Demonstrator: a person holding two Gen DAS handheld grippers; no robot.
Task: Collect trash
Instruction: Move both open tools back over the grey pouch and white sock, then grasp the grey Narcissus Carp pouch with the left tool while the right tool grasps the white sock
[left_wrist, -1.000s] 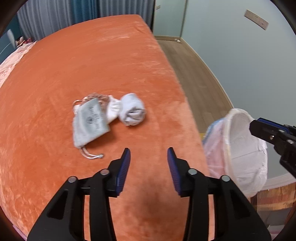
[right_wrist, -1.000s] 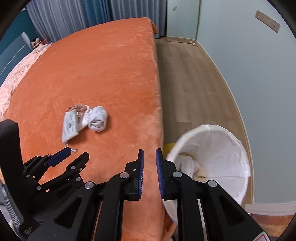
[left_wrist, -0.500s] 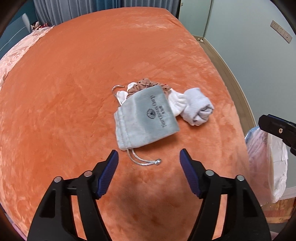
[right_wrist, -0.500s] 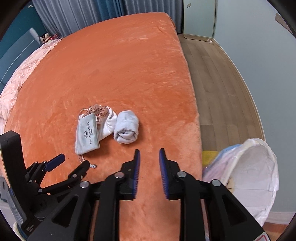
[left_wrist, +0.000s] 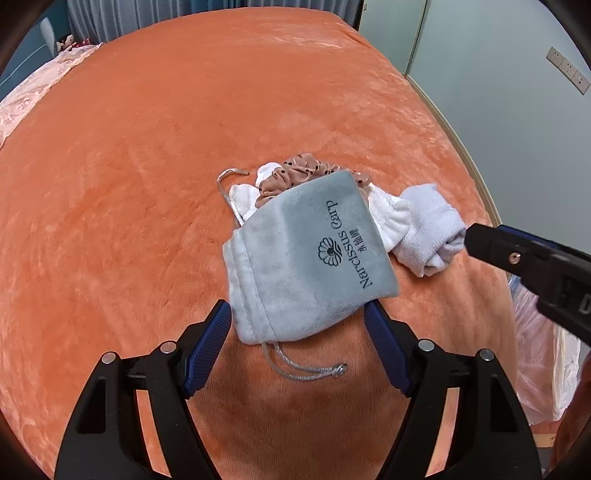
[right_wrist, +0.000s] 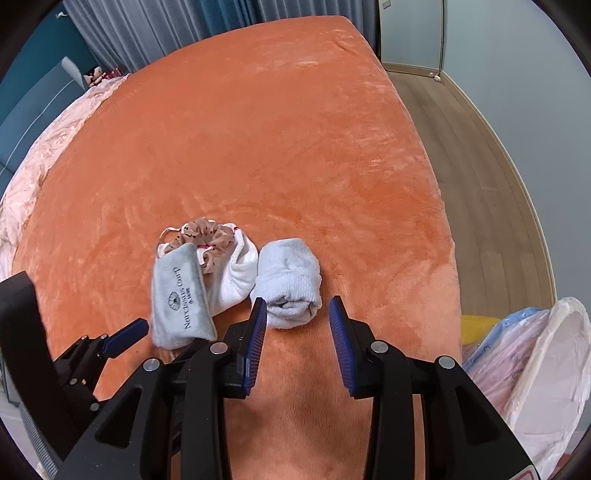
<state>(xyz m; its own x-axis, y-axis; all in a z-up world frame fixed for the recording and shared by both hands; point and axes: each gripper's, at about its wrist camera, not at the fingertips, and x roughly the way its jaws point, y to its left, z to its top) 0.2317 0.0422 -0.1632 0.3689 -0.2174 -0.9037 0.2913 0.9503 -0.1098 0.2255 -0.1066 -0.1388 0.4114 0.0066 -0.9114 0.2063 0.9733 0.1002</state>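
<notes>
Because both grippers are spread wide and grasp nothing, the step in hand is judged to be the closing approach on two soft items lying on the bed (left_wrist: 147, 147). The left gripper (left_wrist: 297, 325) straddles the drawstring end of the grey pouch (left_wrist: 314, 266); its fingers (left_wrist: 210, 343) flank the gathered mouth. Lower until the pads bracket the fabric body, not the loose cord (left_wrist: 306, 369), then close squarely so the velvet bunches between the pads. The right gripper (right_wrist: 298, 321) is aligned on the rolled sock (right_wrist: 288, 291), with its left finger just beside the roll. Centre the roll before closing, and press slightly into the blanket so the fabric is not skimmed.

The pouch is pale grey velvet, printed with a shell logo and "Narcissus Carp". It overlaps a spotted brown scrunchie (left_wrist: 295, 173) and a white sock (left_wrist: 391, 218). The rolled sock is pale and ribbed at its cuff. The lined bin (right_wrist: 546, 387) stands beside the bed, near the right gripper.
</notes>
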